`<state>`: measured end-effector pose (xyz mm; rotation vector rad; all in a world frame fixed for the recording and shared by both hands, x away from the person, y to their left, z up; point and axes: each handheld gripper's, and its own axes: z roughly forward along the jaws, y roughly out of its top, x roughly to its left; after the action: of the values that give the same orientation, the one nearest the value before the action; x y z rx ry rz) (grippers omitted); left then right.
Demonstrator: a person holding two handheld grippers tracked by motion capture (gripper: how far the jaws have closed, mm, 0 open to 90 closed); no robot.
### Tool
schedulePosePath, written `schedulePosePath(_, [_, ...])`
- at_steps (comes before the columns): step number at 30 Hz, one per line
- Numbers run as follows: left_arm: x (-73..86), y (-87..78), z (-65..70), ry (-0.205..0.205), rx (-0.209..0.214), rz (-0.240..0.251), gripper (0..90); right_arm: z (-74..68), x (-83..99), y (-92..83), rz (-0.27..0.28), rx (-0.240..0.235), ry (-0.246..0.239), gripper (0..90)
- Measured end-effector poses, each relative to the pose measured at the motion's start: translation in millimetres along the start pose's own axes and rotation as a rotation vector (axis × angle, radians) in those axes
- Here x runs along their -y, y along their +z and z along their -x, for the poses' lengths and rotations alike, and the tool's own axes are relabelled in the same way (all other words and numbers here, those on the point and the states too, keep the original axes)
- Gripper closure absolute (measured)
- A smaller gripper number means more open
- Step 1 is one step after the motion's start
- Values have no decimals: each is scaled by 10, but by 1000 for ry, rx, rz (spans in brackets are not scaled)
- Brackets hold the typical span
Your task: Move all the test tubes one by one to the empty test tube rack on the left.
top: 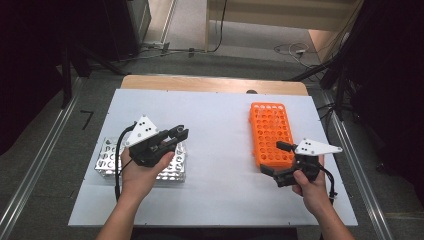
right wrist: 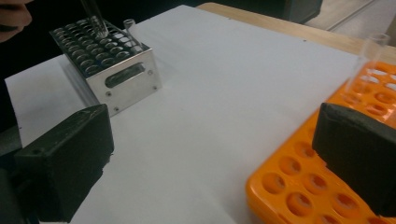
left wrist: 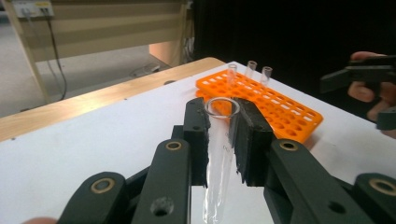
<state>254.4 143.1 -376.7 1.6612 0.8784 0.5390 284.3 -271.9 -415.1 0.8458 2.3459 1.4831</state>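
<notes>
I see an orange rack (left wrist: 261, 100) on the right of the white surface (top: 220, 150) with three clear tubes (left wrist: 251, 70) upright in holes at its far end. The metal rack (right wrist: 105, 65) on the left has one tube (right wrist: 130, 28) standing in a far corner hole. My left gripper (left wrist: 219, 135) has its jaws clamped on a clear, empty glass tube (left wrist: 219, 158), open end up, held above the surface over the metal rack. My right gripper (right wrist: 210, 154) has its jaws spread wide with nothing between them, at the orange rack's near end.

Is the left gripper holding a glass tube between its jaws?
Yes, the left gripper has its jaws closed on a clear glass tube.
</notes>
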Motion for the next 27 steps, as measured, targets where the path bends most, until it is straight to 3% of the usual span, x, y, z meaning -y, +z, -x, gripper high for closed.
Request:
schedulePosePath(14, [46, 15, -270, -24, -91, -9, 764, 271, 206, -370, 7, 85, 59, 0])
schedulePosePath(27, [219, 169, -440, -54, -134, -40, 764, 383, 234, -418, 19, 110, 73, 0])
